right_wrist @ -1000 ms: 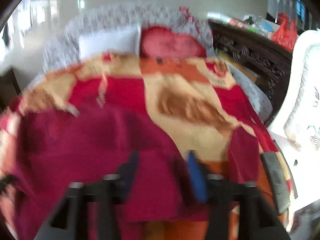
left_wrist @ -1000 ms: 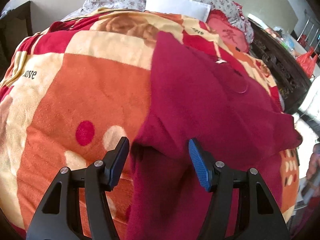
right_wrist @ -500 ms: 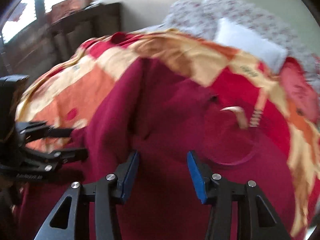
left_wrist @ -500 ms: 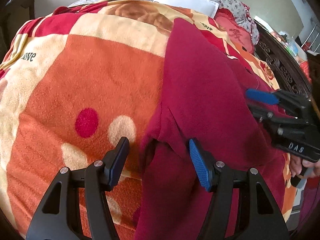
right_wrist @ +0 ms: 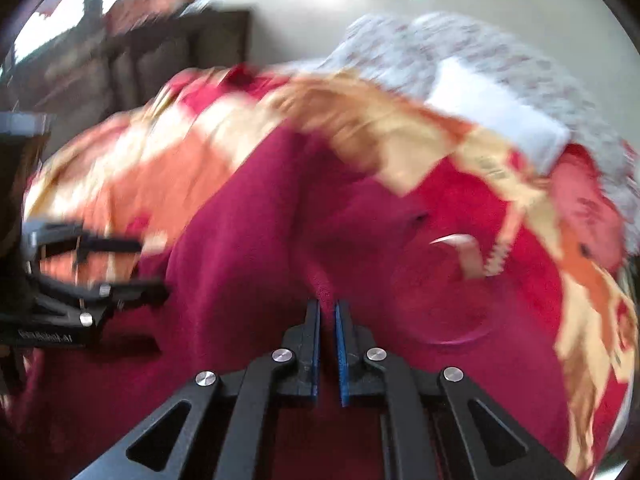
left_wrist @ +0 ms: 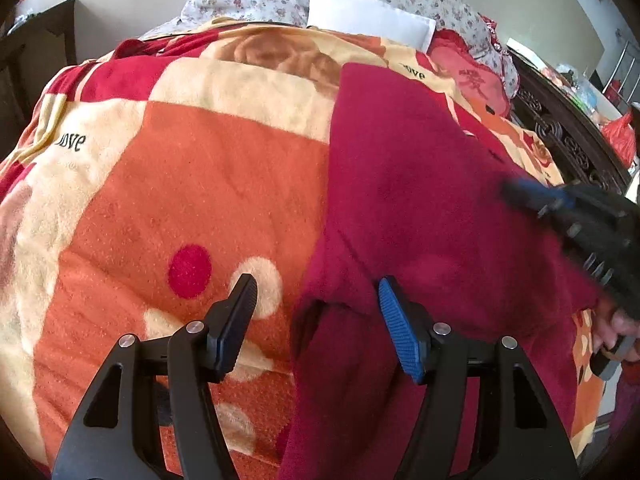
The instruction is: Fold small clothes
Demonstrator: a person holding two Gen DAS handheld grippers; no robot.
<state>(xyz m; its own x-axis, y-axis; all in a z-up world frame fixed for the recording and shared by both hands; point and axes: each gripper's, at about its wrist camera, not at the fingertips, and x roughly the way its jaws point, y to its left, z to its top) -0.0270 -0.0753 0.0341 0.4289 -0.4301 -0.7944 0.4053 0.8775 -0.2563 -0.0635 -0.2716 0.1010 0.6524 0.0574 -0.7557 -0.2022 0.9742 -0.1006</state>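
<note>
My right claw (right_wrist: 327, 312) pinches a ridge of the maroon garment (left_wrist: 420, 208) to fold it, while my left claw (left_wrist: 316, 300) waits open over its edge

Black-framed claw (left_wrist: 316, 320), blue ribbed pads (left_wrist: 394, 332), silver screws

My right gripper (right_wrist: 327, 312) has its jaws pinched together on a raised fold of the dark red garment (right_wrist: 248, 240), which lies spread over the orange and cream blanket (right_wrist: 400, 136) on the bed. My left gripper (right_wrist: 132, 264) sits at the garment's left edge, jaws apart. The view is blurred.
</note>
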